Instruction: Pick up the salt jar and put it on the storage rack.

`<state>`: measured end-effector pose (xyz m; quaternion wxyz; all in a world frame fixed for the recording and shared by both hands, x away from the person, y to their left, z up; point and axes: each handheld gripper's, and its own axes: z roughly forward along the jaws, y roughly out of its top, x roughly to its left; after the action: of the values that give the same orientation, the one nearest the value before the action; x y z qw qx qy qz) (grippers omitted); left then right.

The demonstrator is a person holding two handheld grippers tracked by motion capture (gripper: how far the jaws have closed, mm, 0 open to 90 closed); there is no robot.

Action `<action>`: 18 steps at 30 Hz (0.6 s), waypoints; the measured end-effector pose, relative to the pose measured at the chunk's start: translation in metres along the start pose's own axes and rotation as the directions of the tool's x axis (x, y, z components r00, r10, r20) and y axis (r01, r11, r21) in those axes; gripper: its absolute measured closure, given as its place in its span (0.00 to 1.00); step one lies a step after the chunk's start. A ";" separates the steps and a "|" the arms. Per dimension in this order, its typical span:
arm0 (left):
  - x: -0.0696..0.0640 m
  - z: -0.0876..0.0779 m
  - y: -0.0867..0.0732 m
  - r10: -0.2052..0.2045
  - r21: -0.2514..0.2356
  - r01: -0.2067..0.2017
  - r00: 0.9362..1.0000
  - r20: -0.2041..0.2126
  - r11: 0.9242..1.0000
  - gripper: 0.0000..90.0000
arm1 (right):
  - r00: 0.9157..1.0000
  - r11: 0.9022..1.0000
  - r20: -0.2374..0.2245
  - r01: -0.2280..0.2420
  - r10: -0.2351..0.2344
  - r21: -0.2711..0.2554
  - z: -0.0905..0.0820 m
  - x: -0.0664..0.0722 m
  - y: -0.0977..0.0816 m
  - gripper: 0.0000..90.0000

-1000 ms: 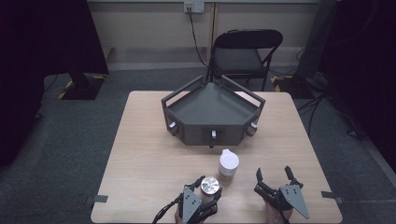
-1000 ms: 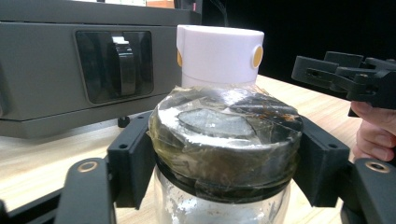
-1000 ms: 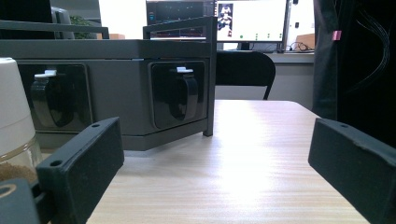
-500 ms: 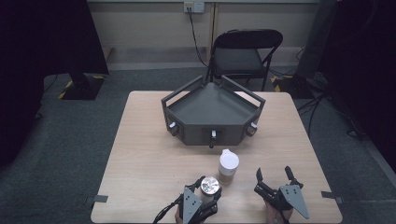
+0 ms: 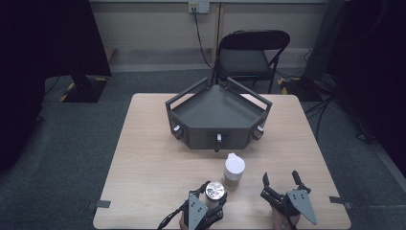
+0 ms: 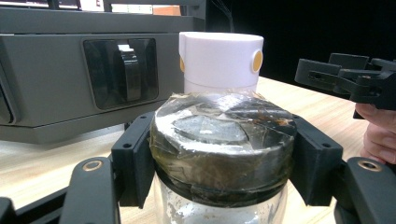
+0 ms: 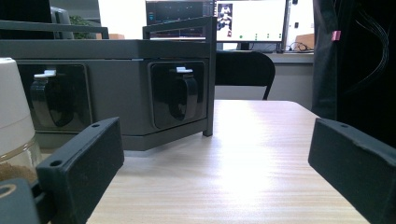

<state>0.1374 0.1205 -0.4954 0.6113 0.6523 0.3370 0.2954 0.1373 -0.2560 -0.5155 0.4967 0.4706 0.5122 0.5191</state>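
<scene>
clamping a taped-lid glass jar [image 6: 223, 140], the left hand-held gripper [image 6: 223, 163] has just closed; white-capped jar [image 6: 220, 63] just beyond it. right hand-held gripper [image 5: 283, 184] gapes empty. no legible writing.

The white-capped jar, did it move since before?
No. The white-capped jar stands at the same spot in the high view, just in front of the grey tray, beside the left gripper.

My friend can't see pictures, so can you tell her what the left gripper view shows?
The left hand-held gripper is clamped on a clear jar's taped metal lid. Behind it stand a white-capped bottle and a grey tray unit on a wooden table, with the right hand-held gripper at the right.
</scene>
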 end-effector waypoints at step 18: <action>0.010 -0.005 0.006 -0.007 0.000 0.007 1.000 0.016 1.000 0.38 | 1.000 1.000 0.000 0.000 0.000 0.000 0.000 0.000 0.000 0.02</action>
<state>0.1398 0.1317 -0.4890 0.6151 0.6535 0.3342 0.2879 0.1373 -0.2560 -0.5155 0.4966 0.4706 0.5123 0.5191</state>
